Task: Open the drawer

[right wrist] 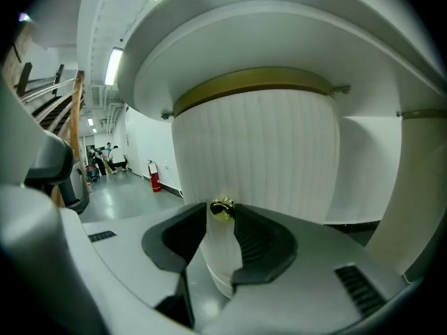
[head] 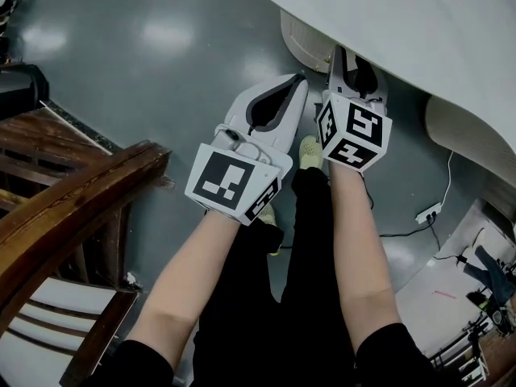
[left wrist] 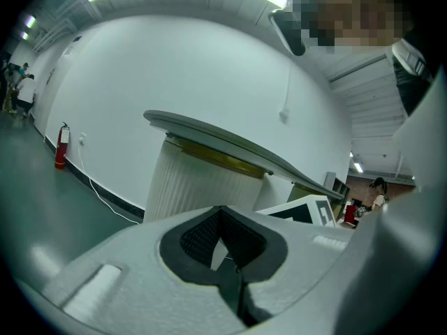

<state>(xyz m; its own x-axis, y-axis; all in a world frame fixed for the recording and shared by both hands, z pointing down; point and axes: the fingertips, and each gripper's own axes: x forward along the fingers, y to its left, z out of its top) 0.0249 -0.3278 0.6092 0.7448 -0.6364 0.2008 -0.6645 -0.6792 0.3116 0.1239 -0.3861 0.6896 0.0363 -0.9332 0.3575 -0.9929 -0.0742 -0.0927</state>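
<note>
A white fluted round cabinet stands under a white tabletop and carries a small brass knob. In the right gripper view my right gripper is open, and the knob shows in the gap at its tips with the pads not pressing on it. From the head view the right gripper reaches under the tabletop toward the cabinet. My left gripper hangs beside it to the left, shut and empty. The left gripper points past the cabinet toward the wall.
A dark wooden chair with a striped seat stands close at the left. A power strip and cable lie on the grey floor at the right. My feet in pale shoes are just short of the cabinet. A fire extinguisher stands by the wall.
</note>
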